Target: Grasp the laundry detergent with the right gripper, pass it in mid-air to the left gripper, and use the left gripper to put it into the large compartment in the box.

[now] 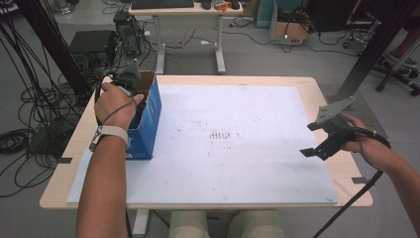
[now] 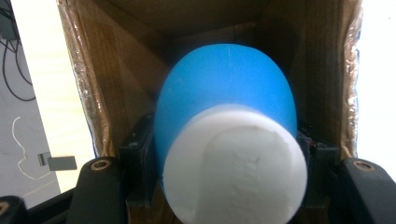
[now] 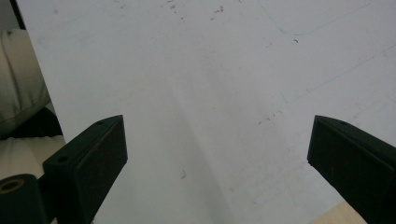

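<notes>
Grey workshop floor strewn with black cables surrounds a pale wooden table (image 1: 327, 89) in the high view; a second desk with a keyboard sits at the upper centre of the frame; a large white board (image 1: 223, 144) with faint scuff marks covers most of the tabletop; at the left of the frame an open blue cardboard box (image 1: 148, 119) stands on the board's edge; the left hand (image 1: 116, 104), wearing a pale wristband, holds the left gripper (image 1: 130, 79) tipped down into the box's open top, seemingly to place or lift something inside; at the right of the frame the right hand (image 1: 357, 140) holds the right gripper (image 1: 317, 144) low over the board's right edge, well apart from the box, apparently idle;

the left gripper view looks down into the box's brown interior; its taped walls rise at both sides of the frame; a blue rounded object with a white foam-like cylindrical end (image 2: 229, 140) sits in the centre, the white end nearest the camera; the black jaws press against its blue sides from lower left and lower right, clamped on it; whether it rests on the box floor cannot be told;

the right gripper view shows bare white board with small scratches; its two black jaws stand wide apart at the lower left and lower right of the frame, holding nothing; a strip of table edge shows at the lower right corner
</notes>
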Available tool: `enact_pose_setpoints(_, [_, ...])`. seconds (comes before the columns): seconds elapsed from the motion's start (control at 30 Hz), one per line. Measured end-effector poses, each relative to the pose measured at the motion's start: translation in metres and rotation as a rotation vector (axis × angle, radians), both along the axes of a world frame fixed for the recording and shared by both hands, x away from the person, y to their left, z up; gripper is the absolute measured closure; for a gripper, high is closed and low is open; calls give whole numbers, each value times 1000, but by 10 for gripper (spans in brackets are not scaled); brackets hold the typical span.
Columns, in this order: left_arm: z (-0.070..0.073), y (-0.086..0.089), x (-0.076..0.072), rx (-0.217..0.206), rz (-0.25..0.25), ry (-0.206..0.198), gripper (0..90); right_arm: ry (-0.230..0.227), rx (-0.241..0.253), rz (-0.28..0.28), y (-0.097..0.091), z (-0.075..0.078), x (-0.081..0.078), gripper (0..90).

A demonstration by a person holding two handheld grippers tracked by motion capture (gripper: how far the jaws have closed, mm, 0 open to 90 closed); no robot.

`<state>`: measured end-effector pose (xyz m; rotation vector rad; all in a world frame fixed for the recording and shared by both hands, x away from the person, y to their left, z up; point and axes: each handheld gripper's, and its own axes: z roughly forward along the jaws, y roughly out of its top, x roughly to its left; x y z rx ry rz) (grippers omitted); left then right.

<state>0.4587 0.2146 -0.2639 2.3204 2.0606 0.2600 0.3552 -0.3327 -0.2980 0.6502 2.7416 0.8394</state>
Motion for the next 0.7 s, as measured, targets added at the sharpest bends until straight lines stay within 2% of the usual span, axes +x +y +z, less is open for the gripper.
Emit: enact_pose_setpoints(0.7, [0,-1,0,7,-5,-1,374,8,-5,-7,0,0,-1,49])
